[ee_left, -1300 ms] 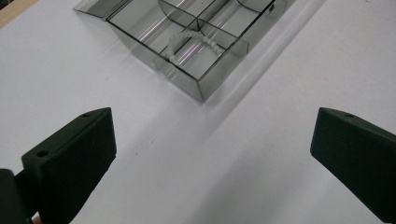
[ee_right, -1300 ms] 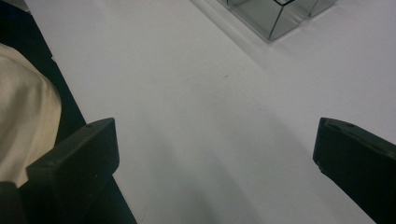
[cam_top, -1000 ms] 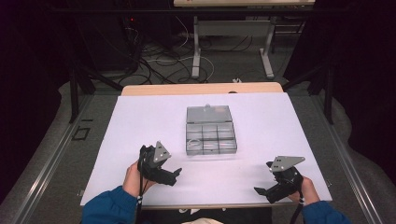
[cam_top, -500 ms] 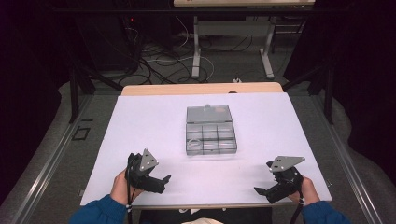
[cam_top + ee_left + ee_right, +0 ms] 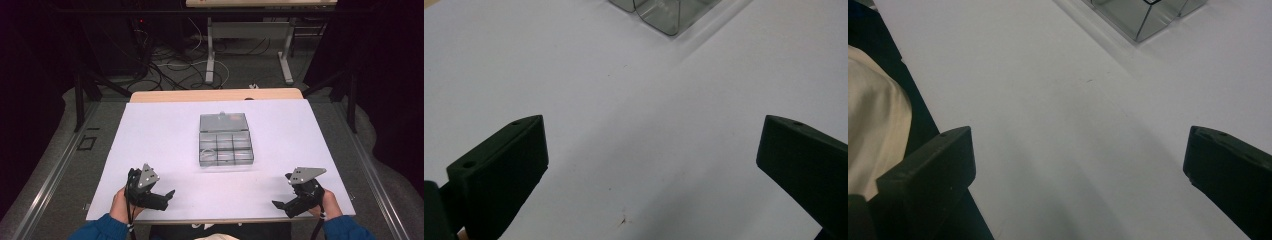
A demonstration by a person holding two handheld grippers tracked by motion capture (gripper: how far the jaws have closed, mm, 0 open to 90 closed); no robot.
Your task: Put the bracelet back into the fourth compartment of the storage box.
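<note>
Both the left gripper (image 5: 167, 196) and right gripper (image 5: 280, 206) are parked at the near edge of the white bench (image 5: 150, 135), jaws wide open and empty, leaving the clear grey plastic compartment box (image 5: 225, 139) unobstructed mid-bench for approach.

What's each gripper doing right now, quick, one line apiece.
Left gripper: open, holding nothing, over the white table.
Right gripper: open, holding nothing, short of the clear compartment box.

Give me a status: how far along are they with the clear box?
Barely begun, by the look of it. Done: the clear box lies open mid-table, lid back, compartments showing. In hand: nothing; the left gripper and right gripper sit open near the table's near edge, apart from the box. Left: reaching and handling it.
</note>
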